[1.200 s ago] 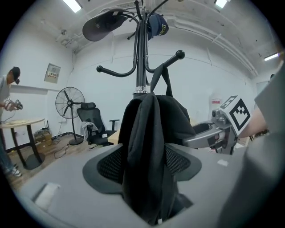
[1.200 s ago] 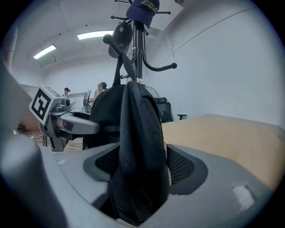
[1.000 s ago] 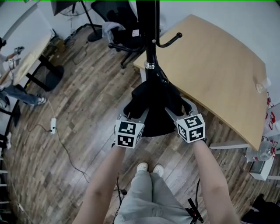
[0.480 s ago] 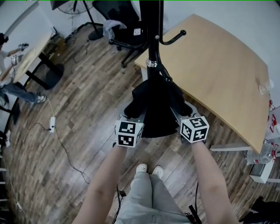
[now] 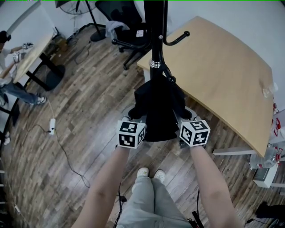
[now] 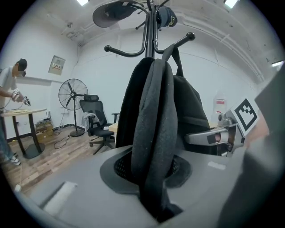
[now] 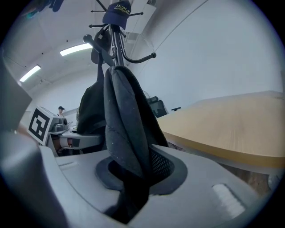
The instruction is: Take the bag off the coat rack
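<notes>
A black bag (image 5: 158, 111) hangs by a strap from a hook of the black coat rack (image 5: 153, 35), right in front of me. My left gripper (image 5: 136, 118) is at the bag's left side and my right gripper (image 5: 184, 117) at its right side. In the left gripper view a thick fold of the bag (image 6: 153, 111) runs down between the closing jaws of the left gripper (image 6: 153, 178), which pinch it. In the right gripper view the right gripper (image 7: 131, 178) closes the same way on a fold of the bag (image 7: 124, 116).
A curved wooden table (image 5: 222, 71) stands close behind and right of the rack. A black office chair (image 5: 129, 35) sits behind it. A person (image 5: 9, 58) works at a desk far left. A power strip (image 5: 52, 127) lies on the floor. A cap (image 7: 116, 11) tops the rack.
Both grippers have moved in against the bag's sides, and their jaws have narrowed onto its fabric. The bag still hangs on the rack.
</notes>
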The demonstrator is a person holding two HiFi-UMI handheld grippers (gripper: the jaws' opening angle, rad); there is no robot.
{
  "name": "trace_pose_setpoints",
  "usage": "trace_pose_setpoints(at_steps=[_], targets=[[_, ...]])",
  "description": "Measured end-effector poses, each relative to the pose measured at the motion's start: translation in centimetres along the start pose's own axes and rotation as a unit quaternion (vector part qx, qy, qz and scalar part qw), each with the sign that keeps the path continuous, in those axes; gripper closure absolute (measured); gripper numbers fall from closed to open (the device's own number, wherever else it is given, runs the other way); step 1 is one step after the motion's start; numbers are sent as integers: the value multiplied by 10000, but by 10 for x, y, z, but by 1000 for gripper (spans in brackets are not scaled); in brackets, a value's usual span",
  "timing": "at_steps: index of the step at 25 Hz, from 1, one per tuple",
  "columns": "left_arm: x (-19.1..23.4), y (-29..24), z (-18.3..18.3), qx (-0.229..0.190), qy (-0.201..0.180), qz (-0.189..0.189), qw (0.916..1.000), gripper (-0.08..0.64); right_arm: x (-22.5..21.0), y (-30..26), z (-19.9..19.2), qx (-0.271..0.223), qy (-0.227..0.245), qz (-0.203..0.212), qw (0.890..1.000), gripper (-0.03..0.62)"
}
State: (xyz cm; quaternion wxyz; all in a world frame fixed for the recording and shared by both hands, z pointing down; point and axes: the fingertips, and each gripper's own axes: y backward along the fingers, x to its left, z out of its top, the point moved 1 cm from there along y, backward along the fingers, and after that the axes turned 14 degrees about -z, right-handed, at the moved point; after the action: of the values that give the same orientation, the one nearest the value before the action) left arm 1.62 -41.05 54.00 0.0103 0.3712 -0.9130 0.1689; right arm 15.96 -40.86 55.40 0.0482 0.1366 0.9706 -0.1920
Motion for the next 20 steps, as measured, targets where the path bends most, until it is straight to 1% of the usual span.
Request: trace_pose_setpoints(at_steps=[4,12,20], targets=[[-3,5,2,0,195,-110,9997,477,5,6,-2,109,10,-36,9999,529],[-14,19,7,8,345,-70,9994,491,11,21,-4,361,-258,-8,9990,543],[-23,38,13,-58,430,-106,9990,492,21,37,3,352,-206,1,9992,545]])
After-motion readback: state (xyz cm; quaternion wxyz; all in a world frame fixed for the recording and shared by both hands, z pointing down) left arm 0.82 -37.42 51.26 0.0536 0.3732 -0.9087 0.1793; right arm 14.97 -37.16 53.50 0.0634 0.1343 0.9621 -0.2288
